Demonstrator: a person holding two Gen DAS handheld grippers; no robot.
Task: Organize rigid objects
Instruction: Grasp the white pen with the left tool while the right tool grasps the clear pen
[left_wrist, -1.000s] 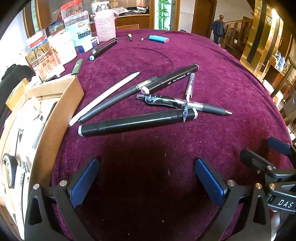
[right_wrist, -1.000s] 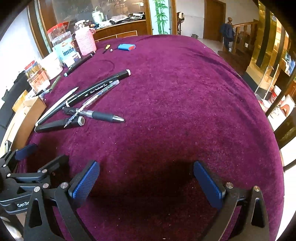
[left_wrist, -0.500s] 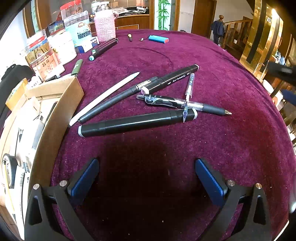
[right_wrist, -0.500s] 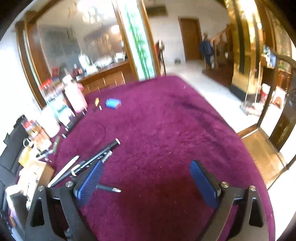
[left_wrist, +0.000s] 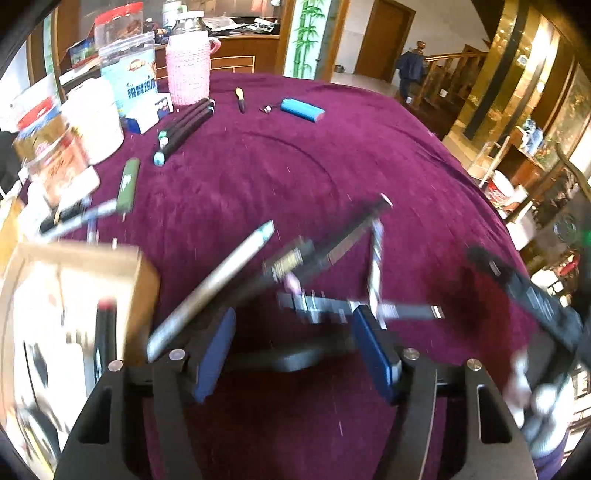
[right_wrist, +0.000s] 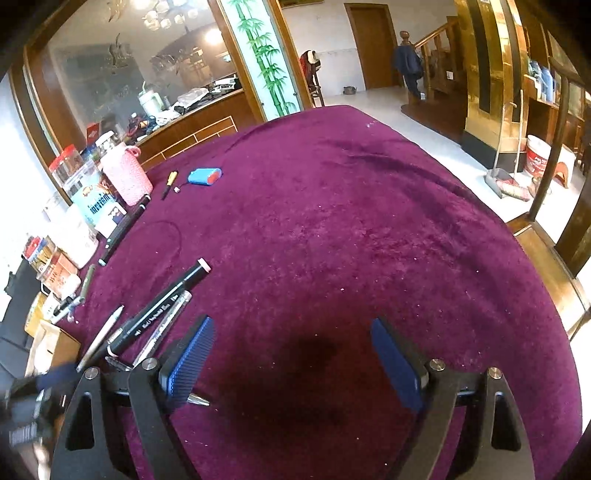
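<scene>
- Since the earlier frame, left gripper (left_wrist: 295, 354) has advanced over the pen pile; its jaws are closing, with a thick black marker (left_wrist: 288, 360) lying between the pads, contact not discernible through blur.
- Left wrist view: cardboard box (left_wrist: 144, 280) near left; white pen (left_wrist: 214, 284) beside it on the purple surface (left_wrist: 295, 166).
- Right wrist view: right gripper (right_wrist: 295, 365) spread but closing, nothing between the jaws; black pen (right_wrist: 162, 310) near left; blue case (right_wrist: 204, 176) far left.
</scene>
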